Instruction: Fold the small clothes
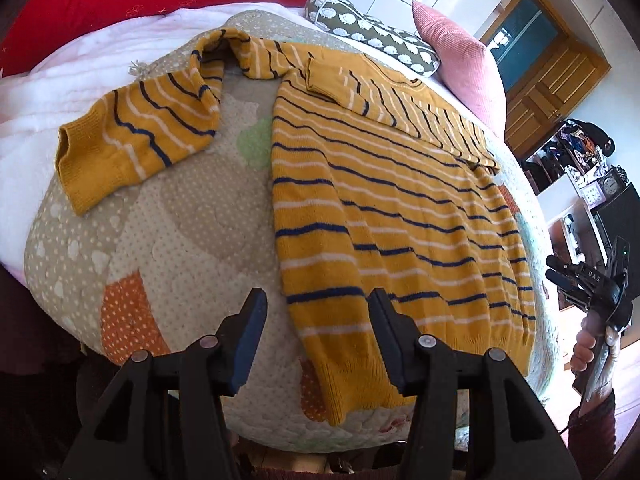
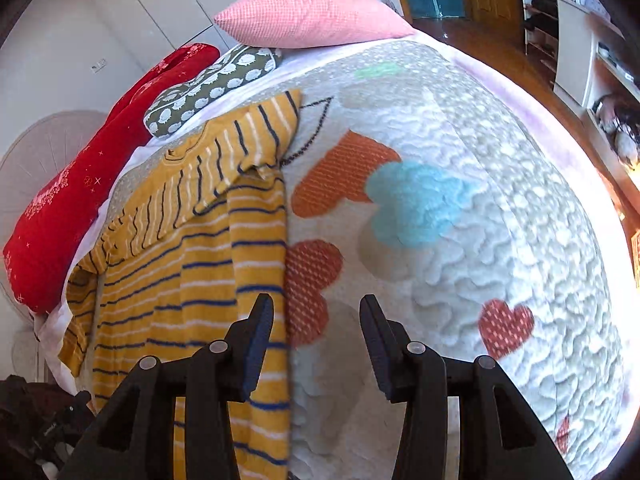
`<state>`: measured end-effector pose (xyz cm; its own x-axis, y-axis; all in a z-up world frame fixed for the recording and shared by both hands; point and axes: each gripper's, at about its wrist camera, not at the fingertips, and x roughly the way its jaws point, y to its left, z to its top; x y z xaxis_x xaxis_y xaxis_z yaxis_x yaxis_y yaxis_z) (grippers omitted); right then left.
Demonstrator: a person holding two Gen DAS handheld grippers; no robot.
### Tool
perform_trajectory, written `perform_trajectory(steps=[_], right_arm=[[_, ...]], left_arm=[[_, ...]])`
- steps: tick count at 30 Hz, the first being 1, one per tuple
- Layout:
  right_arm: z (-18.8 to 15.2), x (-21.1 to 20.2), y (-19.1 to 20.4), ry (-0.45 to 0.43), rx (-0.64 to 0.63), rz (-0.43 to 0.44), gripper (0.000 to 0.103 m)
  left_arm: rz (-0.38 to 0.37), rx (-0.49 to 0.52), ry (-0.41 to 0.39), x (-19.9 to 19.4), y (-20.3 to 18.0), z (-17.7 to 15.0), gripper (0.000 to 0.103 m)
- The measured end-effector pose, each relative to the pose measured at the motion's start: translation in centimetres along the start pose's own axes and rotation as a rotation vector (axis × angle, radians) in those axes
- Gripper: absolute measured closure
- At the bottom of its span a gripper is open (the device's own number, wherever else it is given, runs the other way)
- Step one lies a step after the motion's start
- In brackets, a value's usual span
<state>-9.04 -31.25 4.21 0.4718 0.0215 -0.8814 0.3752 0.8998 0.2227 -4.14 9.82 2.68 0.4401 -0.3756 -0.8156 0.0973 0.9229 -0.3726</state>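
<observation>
my yellow striped sweater [image 1: 380,216] lies flat on the quilted bed cover [image 1: 160,220], one sleeve [image 1: 400,100] folded across the chest, the other sleeve [image 1: 136,136] still flung out. my left gripper [image 1: 318,340] and right gripper [image 2: 316,344] hover released, empty.

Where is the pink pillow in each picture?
Left wrist view: the pink pillow is at the upper right, at the far edge of the bed, past the striped sweater.
Right wrist view: the pink pillow is at the top centre, on the far end of the quilt.
Shared landmark: the green sheep-print cushion lies just left of the pillow in both.
</observation>
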Motion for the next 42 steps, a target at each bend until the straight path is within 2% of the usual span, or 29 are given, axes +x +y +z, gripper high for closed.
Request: perform_trajectory(steps=[6, 9, 11, 15, 17, 18, 19, 20, 21, 26, 32, 37, 40, 42], right_arm=[[-3.2, 0.4, -0.9, 0.024, 0.019, 0.082, 0.055], [-4.2, 1.2, -0.6, 0.051, 0.031, 0.133, 0.055], [-4.8, 1.8, 0.1, 0.062, 0.028, 0.154, 0.055], [-6.1, 3.0, 1.5, 0.061, 0.017, 0.165, 0.055], [-6.6, 3.3, 2.5, 0.044, 0.000, 0.152, 0.054], [-6.7, 3.5, 3.0, 0.043, -0.012, 0.148, 0.054], [-6.9, 3.6, 3.6, 0.042, -0.030, 0.144, 0.057], [-7.0, 3.8, 4.1, 0.050, -0.049, 0.148, 0.084], [-7.0, 4.2, 4.4, 0.085, -0.057, 0.168, 0.095], [-7.6, 2.7, 4.2, 0.068, -0.034, 0.179, 0.096], [-10.2, 0.3, 2.4, 0.093, 0.001, 0.245, 0.096], [-11.6, -0.3, 1.8, 0.078, -0.028, 0.211, 0.095], [-10.8, -1.3, 1.8, 0.064, -0.041, 0.194, 0.088], [-10.1, -2.2, 1.8, 0.023, -0.054, 0.160, 0.079]], left_arm=[[0.022, 0.023, 0.048, 1.4, -1.1, -1.5, 0.050], [0.002, 0.032, 0.060, 2.0, -1.5, -2.0, 0.045], [-0.004, 0.040, 0.055, 2.2, -1.8, -2.1, 0.039], [-0.024, 0.076, 0.056, 2.8, -2.7, -2.3, 0.039], [-0.013, 0.126, 0.075, 3.2, -3.5, -2.5, 0.069], [-0.013, 0.139, 0.091, 3.4, -3.8, -2.6, 0.093], [-0.016, 0.139, 0.093, 3.3, -3.9, -2.5, 0.093], [-0.012, 0.143, 0.089, 3.2, -4.0, -2.4, 0.094], [-0.007, 0.146, 0.087, 3.1, -4.1, -2.3, 0.094], [-0.002, 0.144, 0.075, 1.6, -3.9, -2.3, 0.094], [-0.002, 0.130, 0.082, -0.2, -2.3, -3.3, 0.094], [-0.075, 0.077, 0.121, -0.7, 0.2, -3.5, 0.091], [-0.087, 0.106, 0.077, -3.0, 0.7, -2.8, 0.090], [-0.069, 0.138, 0.022, -4.7, 0.5, -1.9, 0.090]])
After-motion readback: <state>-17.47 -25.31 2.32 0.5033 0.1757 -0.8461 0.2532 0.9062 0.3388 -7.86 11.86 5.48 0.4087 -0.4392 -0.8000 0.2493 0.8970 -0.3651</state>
